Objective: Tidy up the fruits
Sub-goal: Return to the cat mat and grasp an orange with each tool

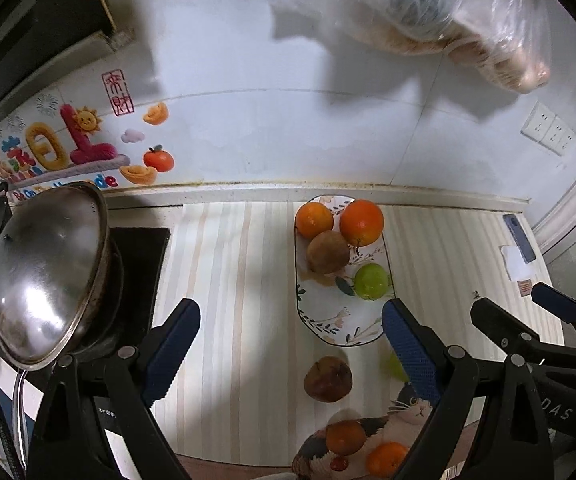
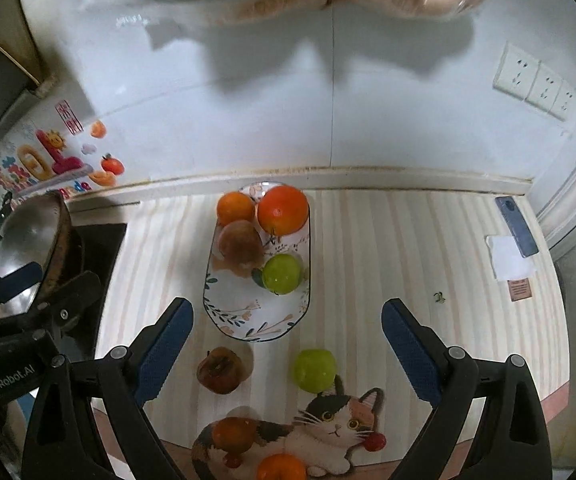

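An oval floral plate (image 1: 340, 332) (image 2: 256, 324) lies on the striped mat near the wall. It holds two oranges (image 1: 362, 222) (image 2: 283, 209), a brown fruit (image 1: 328, 252) (image 2: 240, 244) and a green apple (image 1: 371, 281) (image 2: 282, 274). Loose on the mat in front of it are a brown fruit (image 1: 328, 378) (image 2: 222, 370), a green apple (image 2: 314, 370), a dark orange (image 2: 234, 436) and a bright orange (image 2: 282, 468). My left gripper (image 1: 292, 348) (image 2: 48, 284) hangs open above the loose fruit, holding nothing. My right gripper (image 2: 288, 348) (image 1: 520, 308) is open and empty beside it.
A wok with a steel lid (image 1: 48, 280) sits on the stove at the left. A phone (image 2: 516, 226) and a paper slip (image 2: 510, 262) lie at the mat's right end. A plastic bag (image 1: 448, 12) hangs on the tiled wall above, with sockets (image 2: 536, 84) to its right.
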`<state>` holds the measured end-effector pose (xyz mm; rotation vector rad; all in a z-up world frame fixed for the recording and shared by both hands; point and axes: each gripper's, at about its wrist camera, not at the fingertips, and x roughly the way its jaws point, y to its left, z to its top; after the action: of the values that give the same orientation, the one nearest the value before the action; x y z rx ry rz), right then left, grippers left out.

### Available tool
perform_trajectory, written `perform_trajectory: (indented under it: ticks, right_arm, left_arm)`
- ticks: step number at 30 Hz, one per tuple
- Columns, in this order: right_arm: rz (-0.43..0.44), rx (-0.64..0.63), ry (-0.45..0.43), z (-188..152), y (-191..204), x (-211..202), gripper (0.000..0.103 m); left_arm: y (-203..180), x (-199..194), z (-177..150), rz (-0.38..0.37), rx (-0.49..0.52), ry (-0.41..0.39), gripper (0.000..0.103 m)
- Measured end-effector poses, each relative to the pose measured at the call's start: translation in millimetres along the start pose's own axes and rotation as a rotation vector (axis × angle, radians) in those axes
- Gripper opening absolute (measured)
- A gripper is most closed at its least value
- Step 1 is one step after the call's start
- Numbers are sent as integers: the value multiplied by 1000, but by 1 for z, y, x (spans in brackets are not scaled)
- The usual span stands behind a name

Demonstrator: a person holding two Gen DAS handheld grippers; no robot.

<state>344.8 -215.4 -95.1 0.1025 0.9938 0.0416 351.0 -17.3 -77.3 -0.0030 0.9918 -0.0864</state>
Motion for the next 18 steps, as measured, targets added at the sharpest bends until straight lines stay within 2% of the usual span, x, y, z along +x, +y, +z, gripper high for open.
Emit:
perform_trajectory:
  ticks: [4, 9, 12, 14, 18]
  right_arm:
    - [21, 8, -11, -5, 3, -17, 97]
    - [51, 28, 38, -19, 2, -13, 97]
    - [74, 51, 128, -37, -6, 8, 97]
    - [100, 80, 218, -56, -15, 29, 97]
    - [145, 179, 378, -97, -42, 72, 97]
  left_arm:
    - [4, -7, -5, -16, -15, 0, 93]
    - [8, -1, -21, -32, -22, 42, 93]
    - [5, 24, -40, -49, -4, 139, 93]
    - [1, 43, -55, -60, 9, 204, 93]
    - [-15, 97, -94, -112, 37, 402, 93]
